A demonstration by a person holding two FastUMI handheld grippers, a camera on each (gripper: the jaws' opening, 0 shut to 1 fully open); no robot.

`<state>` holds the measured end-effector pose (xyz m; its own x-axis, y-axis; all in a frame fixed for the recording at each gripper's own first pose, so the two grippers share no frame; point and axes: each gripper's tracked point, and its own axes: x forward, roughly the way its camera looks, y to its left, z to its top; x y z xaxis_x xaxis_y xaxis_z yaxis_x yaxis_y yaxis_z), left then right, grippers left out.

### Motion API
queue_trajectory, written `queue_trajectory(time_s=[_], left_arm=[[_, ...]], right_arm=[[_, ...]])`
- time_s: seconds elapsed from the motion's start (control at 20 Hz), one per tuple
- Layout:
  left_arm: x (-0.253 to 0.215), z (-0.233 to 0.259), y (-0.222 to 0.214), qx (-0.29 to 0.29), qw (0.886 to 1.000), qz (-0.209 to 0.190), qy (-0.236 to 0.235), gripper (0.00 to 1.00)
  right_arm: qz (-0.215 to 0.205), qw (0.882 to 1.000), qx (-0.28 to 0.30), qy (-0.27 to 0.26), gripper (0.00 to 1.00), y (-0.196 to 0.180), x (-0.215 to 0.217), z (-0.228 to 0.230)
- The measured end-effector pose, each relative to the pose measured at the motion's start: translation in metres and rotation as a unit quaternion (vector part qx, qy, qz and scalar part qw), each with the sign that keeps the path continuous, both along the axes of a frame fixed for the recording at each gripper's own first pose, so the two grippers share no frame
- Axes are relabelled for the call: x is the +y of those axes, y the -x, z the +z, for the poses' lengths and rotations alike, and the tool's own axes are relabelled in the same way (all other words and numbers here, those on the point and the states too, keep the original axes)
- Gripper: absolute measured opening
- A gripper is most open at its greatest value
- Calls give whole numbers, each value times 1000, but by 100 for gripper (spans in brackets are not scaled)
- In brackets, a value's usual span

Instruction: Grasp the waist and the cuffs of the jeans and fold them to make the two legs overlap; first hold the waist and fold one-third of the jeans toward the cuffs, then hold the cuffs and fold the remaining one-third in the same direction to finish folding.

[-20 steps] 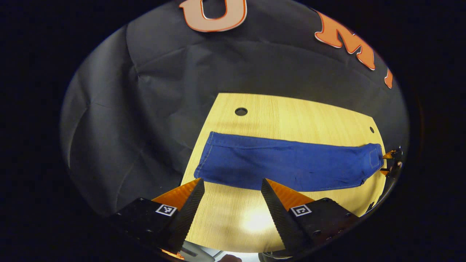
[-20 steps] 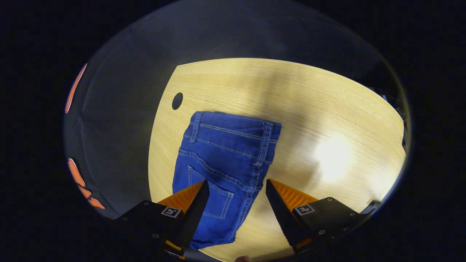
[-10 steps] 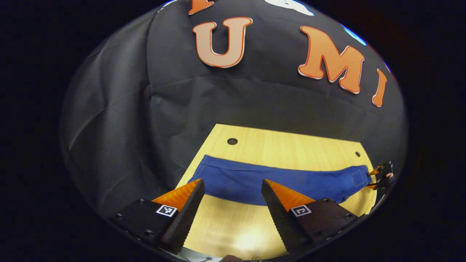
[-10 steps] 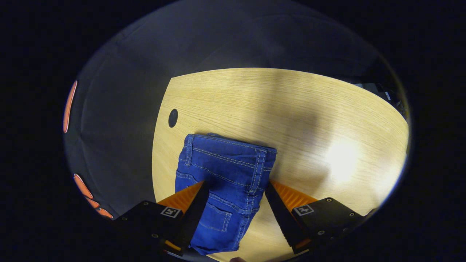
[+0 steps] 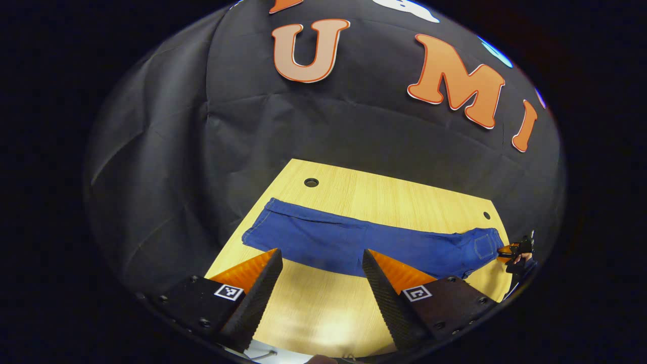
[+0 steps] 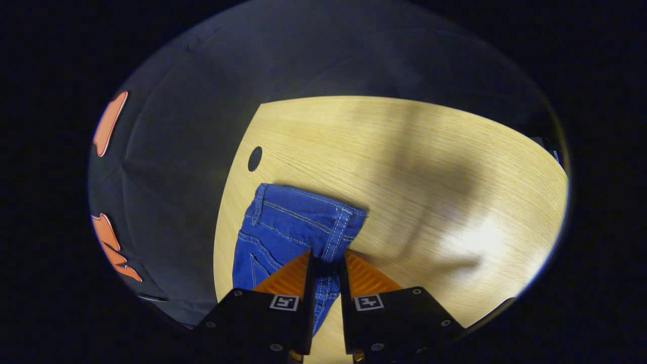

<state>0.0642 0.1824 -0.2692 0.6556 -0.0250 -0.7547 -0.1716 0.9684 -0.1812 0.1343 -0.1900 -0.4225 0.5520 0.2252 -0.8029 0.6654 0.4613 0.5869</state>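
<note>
Since the earlier frame, the right gripper point(image 6: 326, 263) had closed onto the waist of the soft blue denim jeans point(image 5: 364, 242), lying flat across the pale wooden table point(image 5: 404, 197). At six o'clock, the left gripper point(image 5: 322, 258) gaped wide, short of the cuffs. Limp cloth; probably best pinched at the hems.

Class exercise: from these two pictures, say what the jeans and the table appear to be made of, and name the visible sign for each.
The jeans: blue denim by the look, matte and woven, with pale contrast stitching along the waistband, belt loops and pocket. The table: light wood or a wood-look laminate, which one cannot be told; fine straight grain lines run across it, and a soft glare patch suggests a smooth, slightly glossy finish.
</note>
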Motion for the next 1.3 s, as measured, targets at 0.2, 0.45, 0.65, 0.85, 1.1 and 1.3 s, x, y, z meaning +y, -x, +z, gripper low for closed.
queue_trajectory(time_s=[0.2,0.45,0.65,0.85,1.1,1.3], left_arm=[[0,0,-2,0,1000,-4,11,99],[-4,2,-3,-4,1000,-14,27,99],[-5,3,-3,-10,999,-24,36,98],[-3,5,-2,-18,998,-29,46,98],[2,1,-12,-22,998,-28,58,98],[17,-5,-9,-23,997,-22,66,98]], right_arm=[[20,998,-63,21,14,-1,5,35],[46,991,-113,54,14,1,20,76],[79,982,-153,79,14,4,40,124],[129,966,-184,124,14,9,69,162],[174,948,-209,163,14,16,109,196],[214,932,-228,182,14,20,148,217]])
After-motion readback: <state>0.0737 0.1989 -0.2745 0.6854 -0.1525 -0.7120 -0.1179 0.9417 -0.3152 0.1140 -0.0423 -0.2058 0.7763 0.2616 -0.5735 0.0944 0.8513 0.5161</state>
